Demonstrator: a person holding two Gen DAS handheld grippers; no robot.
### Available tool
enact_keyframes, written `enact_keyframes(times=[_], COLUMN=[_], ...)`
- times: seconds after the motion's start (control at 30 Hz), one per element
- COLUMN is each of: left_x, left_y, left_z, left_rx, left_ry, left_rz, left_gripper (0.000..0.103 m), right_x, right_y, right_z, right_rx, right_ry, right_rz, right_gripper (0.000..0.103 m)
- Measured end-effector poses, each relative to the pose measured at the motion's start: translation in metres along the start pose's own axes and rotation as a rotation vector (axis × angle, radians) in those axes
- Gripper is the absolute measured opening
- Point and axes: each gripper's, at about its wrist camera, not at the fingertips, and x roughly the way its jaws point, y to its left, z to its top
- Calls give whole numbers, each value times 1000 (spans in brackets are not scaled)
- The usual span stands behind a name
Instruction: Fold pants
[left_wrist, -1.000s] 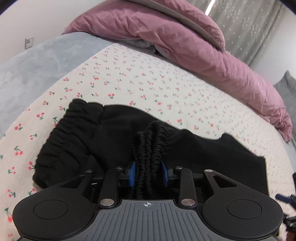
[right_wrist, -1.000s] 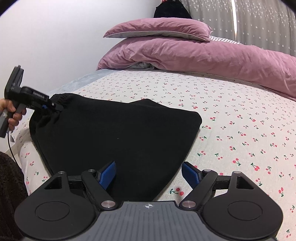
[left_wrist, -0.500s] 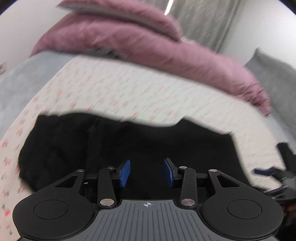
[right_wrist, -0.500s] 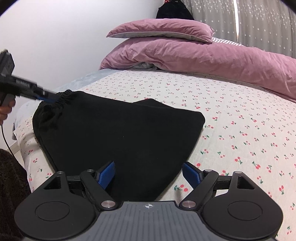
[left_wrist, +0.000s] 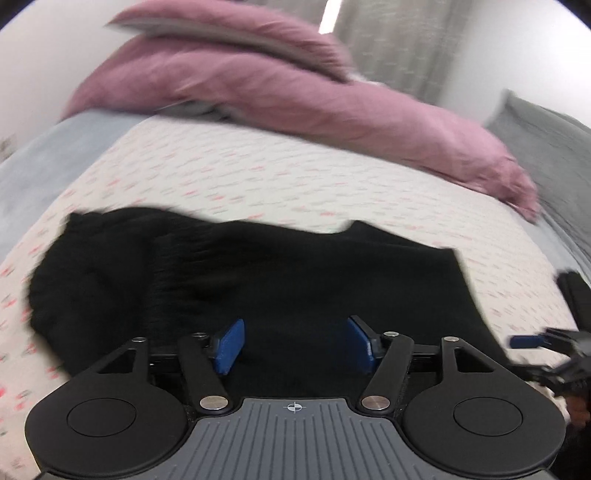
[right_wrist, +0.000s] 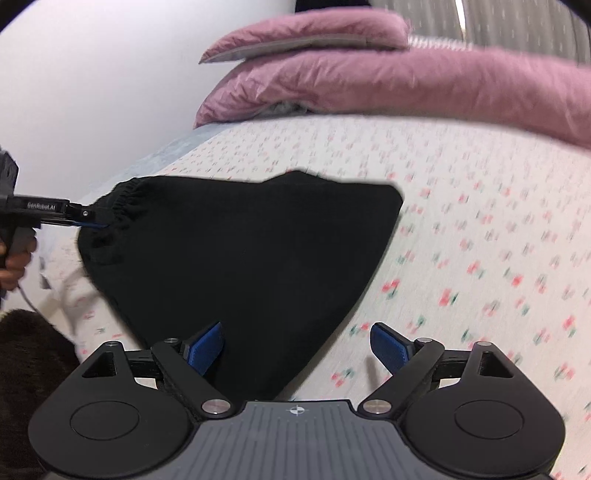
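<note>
Black pants (right_wrist: 243, 266), folded into a flat roughly triangular bundle, lie on the cherry-print sheet (right_wrist: 480, 206) of the bed, near its front-left corner as the right wrist view shows it. Elastic waistband (right_wrist: 123, 201) bunched at the bundle's far left end; in the left wrist view the gathered band (left_wrist: 92, 266) sits left of centre, rest of the cloth spreads flat to the right. One corner of the fold points toward the middle of the bed (right_wrist: 395, 195).

Left gripper (left_wrist: 295, 341): blue pads spread wide, nothing between them, black fabric just below and ahead. Cannot tell whether the pads touch the cloth in that view. From the right wrist view the same tool (right_wrist: 85, 218) comes in from the left edge at waistband level, its tip right at the gathered band; contact or hold not resolvable there. The hand (right_wrist: 16, 258) grasps its handle, cable trailing down.

Right gripper (right_wrist: 297, 345): jaws wide apart, empty, over the near tip of the bundle; left pad above black cloth, right pad above bare sheet. In the left wrist view it (left_wrist: 535, 341) shows blurred at the right edge.

Both views motion-blurred. Pink duvet (right_wrist: 406, 88) heaped along the far edge of the bed, a pink pillow (right_wrist: 314, 35) on top of it. Grey blanket (left_wrist: 48, 155) along the left edge, grey cushion (left_wrist: 546, 144) at far right, curtains (left_wrist: 391, 40) behind, white wall (right_wrist: 92, 85) to the left.
</note>
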Motion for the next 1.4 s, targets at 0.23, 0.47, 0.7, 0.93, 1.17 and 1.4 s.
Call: enact_keyframes(times=[0.23, 0.47, 0.7, 0.93, 1.17, 1.4], left_x=[22, 45, 38, 34, 40, 64], left_y=[-75, -111, -141, -171, -185, -188], left_z=[-17, -51, -72, -95, -103, -99], left_rx=[179, 333, 502, 656, 710, 669], left_ry=[20, 19, -9, -83, -188, -178], left_rz=[-171, -234, -299, -285, -152, 46], left_gripper=[72, 72, 73, 73, 73, 51], right_x=[6, 10, 10, 3, 1, -2], right_y=[-34, -52, -37, -37, -48, -68], right_z=[-6, -15, -14, 4, 11, 16], right_rx=[325, 502, 484, 513, 568, 634], right_ry=[108, 165, 200, 142, 105, 90], right_rz=[220, 294, 323, 389, 453, 454], right_gripper=[86, 55, 30, 26, 26, 37])
